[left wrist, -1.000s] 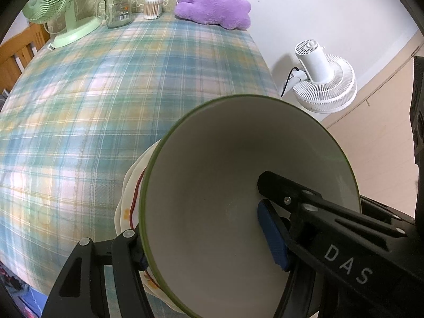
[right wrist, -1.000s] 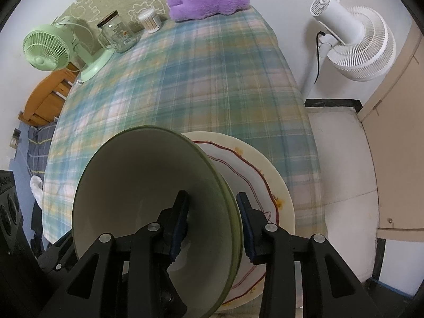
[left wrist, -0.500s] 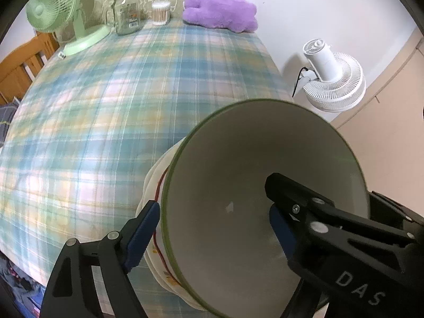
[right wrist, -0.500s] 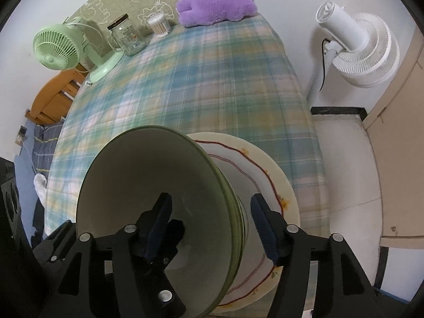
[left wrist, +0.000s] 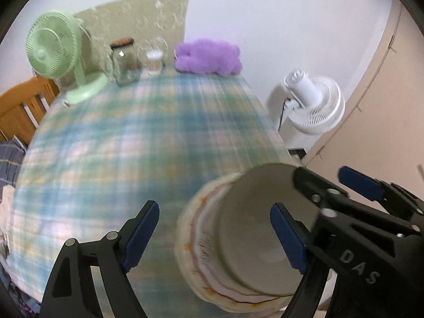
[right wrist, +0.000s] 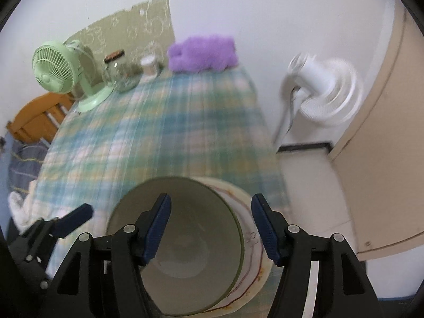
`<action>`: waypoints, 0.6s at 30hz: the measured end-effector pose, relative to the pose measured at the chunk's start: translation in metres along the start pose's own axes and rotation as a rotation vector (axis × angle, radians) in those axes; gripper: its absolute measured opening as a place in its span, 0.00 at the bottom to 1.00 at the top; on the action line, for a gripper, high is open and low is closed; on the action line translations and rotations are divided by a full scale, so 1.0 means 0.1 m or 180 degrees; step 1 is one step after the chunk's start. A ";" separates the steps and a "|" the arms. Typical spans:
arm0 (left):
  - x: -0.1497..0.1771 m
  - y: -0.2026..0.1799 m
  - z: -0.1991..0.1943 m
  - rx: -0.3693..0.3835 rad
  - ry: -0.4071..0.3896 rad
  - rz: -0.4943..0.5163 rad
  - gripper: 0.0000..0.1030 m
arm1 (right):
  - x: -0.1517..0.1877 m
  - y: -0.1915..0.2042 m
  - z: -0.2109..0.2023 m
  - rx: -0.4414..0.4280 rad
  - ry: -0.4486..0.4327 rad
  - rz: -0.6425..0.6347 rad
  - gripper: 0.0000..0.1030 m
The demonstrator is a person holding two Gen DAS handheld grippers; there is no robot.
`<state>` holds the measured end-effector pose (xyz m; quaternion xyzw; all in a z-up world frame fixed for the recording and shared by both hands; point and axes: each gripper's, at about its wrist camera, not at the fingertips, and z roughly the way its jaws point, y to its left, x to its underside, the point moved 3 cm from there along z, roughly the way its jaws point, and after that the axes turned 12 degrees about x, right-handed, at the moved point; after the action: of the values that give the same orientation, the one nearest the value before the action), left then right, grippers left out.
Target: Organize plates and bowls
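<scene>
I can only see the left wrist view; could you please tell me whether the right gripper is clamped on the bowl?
Observer: No. The right wrist view shows the right gripper open, with one finger over the inside of the bowl and the other outside it, over the plate.
Operator: Thank you. Is anything lying in the bottom of the bowl?
Observer: Nothing that I can see. From that side its whole floor shows, and it is bare.
</scene>
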<state>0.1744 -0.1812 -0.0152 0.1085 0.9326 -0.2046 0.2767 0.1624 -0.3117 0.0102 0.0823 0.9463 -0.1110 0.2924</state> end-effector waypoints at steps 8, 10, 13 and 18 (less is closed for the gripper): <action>0.01 0.58 -0.47 -0.0215 -0.0306 0.0135 0.91 | 0.04 0.48 -0.32 -0.0021 -0.0211 0.0255 0.67; 0.07 0.74 -0.55 -0.0238 -0.0322 0.0181 0.91 | 0.10 0.63 -0.37 -0.0060 -0.0218 0.0286 0.67; 0.17 0.99 -0.64 -0.0231 -0.0336 0.0193 0.92 | 0.22 0.89 -0.44 -0.0073 -0.0252 0.0310 0.67; 0.34 1.27 -0.77 -0.0291 -0.0452 0.0173 0.92 | 0.43 1.17 -0.54 -0.0060 -0.0387 0.0354 0.67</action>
<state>0.1500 -0.0306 -0.0165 0.1062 0.9157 -0.1614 0.3522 0.1246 -0.1817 0.0100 0.1251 0.9217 -0.0905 0.3558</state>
